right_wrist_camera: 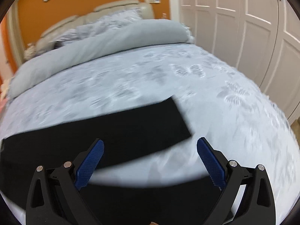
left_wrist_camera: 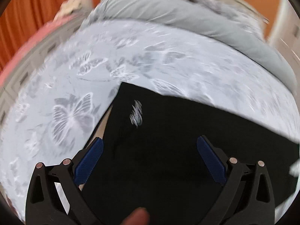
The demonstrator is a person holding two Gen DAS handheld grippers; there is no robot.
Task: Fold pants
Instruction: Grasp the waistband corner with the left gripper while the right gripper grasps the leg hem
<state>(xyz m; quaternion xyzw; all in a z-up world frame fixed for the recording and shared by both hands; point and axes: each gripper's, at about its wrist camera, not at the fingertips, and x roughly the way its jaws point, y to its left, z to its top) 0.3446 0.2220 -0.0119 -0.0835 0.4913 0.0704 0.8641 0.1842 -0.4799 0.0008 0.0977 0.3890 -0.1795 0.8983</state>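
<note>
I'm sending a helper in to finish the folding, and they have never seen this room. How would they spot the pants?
Go to the big bed with the pale grey butterfly-print cover, in front of the white wardrobe doors. The pants lie flat on the near part of that cover as a long, straight-edged strip. They are the only plain black thing there, with a small white logo at one end.

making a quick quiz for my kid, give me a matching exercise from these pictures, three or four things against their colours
Things:
1. pants
2. gripper pads
3. wall behind the bed
4. wardrobe doors

Colours:
a. white
b. blue
c. black
d. orange

Pairs: 1-c, 2-b, 3-d, 4-a
</note>
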